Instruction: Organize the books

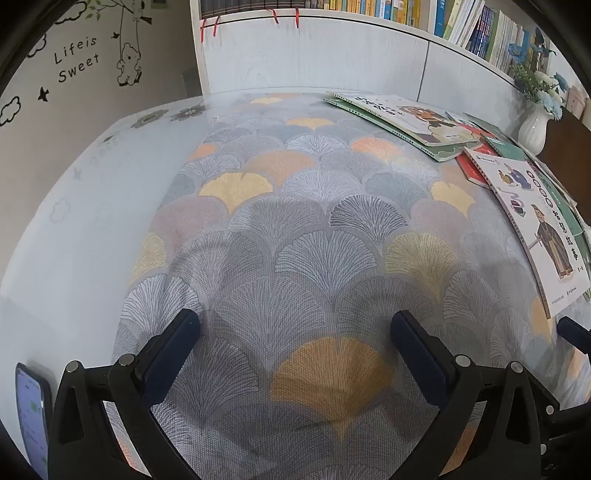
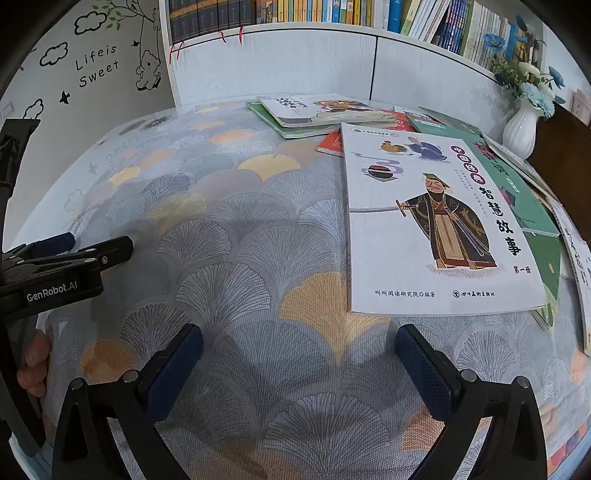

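Several picture books lie scattered on the right half of a table covered by a fan-patterned cloth (image 2: 240, 221). The nearest is a white book with a robed swordsman on its cover (image 2: 424, 229) (image 1: 535, 229), overlapping a green book (image 2: 517, 184) and a red one (image 2: 332, 144). A small stack of thin books (image 2: 325, 114) (image 1: 406, 118) lies at the back. My right gripper (image 2: 299, 339) hovers open over bare cloth, just in front of the white book's near edge. My left gripper (image 1: 295, 332) (image 2: 96, 243) is open over bare cloth to the left, nothing between its fingers.
A white bookshelf (image 2: 332, 11) full of upright books runs along the back wall. At the back right stands a white vase with blue flowers (image 2: 521, 129) (image 1: 533, 129). A phone (image 1: 31, 413) lies near the table's left front. A person's hand (image 2: 33, 358) holds the left gripper.
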A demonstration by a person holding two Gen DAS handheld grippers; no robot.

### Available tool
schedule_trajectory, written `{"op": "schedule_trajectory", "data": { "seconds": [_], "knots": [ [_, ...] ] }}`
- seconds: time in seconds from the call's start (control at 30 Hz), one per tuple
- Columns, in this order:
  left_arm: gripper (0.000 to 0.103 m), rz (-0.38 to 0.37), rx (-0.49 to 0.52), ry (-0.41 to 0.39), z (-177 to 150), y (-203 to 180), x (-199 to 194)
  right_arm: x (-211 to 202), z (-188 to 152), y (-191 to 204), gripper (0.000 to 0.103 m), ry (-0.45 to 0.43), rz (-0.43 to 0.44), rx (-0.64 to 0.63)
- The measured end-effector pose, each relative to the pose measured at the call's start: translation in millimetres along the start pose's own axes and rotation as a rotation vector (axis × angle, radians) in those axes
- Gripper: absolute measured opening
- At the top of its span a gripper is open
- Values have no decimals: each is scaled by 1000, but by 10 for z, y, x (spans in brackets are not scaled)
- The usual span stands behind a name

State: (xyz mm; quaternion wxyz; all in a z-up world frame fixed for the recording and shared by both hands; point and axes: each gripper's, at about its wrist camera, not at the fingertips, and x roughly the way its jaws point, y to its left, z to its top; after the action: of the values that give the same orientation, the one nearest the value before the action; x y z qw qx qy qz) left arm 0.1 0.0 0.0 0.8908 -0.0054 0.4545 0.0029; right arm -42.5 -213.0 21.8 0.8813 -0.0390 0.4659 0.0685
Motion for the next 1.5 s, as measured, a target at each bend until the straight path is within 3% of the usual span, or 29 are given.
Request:
{"op": "schedule_trajectory", "data": {
  "seconds": [0.57, 0.87, 1.1, 1.23, 1.37, 1.5],
  "knots": [
    [103, 3, 1, 0, 2, -2, 1, 0, 0, 0, 103, 0, 0, 0],
    [103, -10, 24, 76, 104, -15, 57, 11, 39, -23, 103, 11, 11, -2],
    [103, 4, 30, 147, 146, -22, 46, -45, -27, -16, 103, 50, 51, -62],
    [102, 57, 39, 111, 217, -61, -60, -80, -42, -2, 103, 129, 56, -87],
    [102, -10, 57, 79, 422, -255, -213, -206, 19, -162, 101, 189, 44, -26],
    [102, -122, 88, 65, 618, -638, -294, -630, 198, -650, 103, 42, -1, 78]
  ]
}}
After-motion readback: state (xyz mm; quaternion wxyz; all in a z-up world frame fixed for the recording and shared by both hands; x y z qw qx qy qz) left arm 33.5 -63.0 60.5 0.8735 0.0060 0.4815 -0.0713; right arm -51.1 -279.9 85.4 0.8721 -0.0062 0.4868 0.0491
